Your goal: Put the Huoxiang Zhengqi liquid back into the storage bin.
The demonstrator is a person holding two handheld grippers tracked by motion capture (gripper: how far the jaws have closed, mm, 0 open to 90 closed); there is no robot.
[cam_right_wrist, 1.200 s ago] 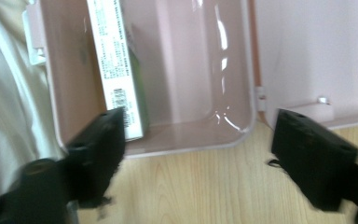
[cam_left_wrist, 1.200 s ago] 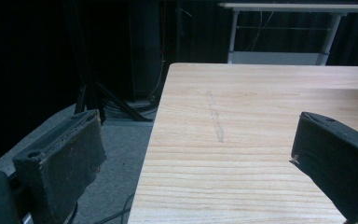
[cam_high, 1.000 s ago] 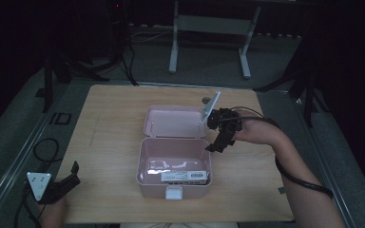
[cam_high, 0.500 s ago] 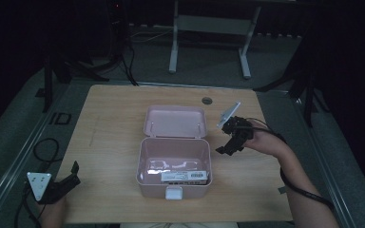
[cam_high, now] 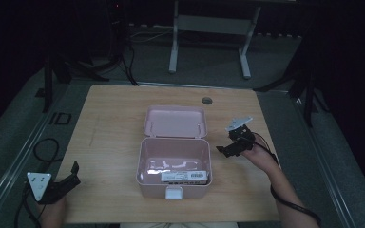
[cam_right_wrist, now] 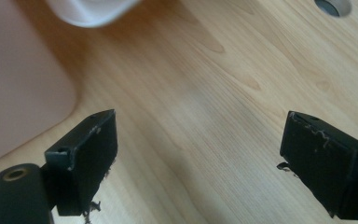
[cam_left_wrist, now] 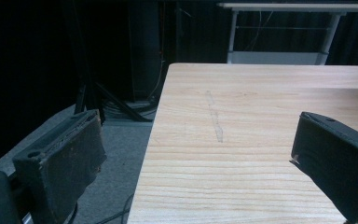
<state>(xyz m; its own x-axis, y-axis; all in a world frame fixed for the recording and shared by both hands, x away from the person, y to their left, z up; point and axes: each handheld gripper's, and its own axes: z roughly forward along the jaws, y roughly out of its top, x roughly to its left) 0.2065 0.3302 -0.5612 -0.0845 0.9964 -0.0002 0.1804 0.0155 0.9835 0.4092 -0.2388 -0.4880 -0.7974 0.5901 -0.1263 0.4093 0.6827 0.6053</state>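
Two tools gape empty; high view shows the pink box (cam_high: 173, 161) open.

Label (cam_high: 183, 176) in box (cam_high: 174, 161) unreadable

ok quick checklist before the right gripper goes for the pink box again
1. Right gripper open with nothing between its jaws: ok.
2. Pink box lid folded back flat on the table: ok.
3. Path from right gripper to the box's right wall free of other things: ok.
4. Left gripper open and parked at the near left corner, away from the box: ok.
5. Contents settled in the box: cannot tell; a labelled item lies inside.
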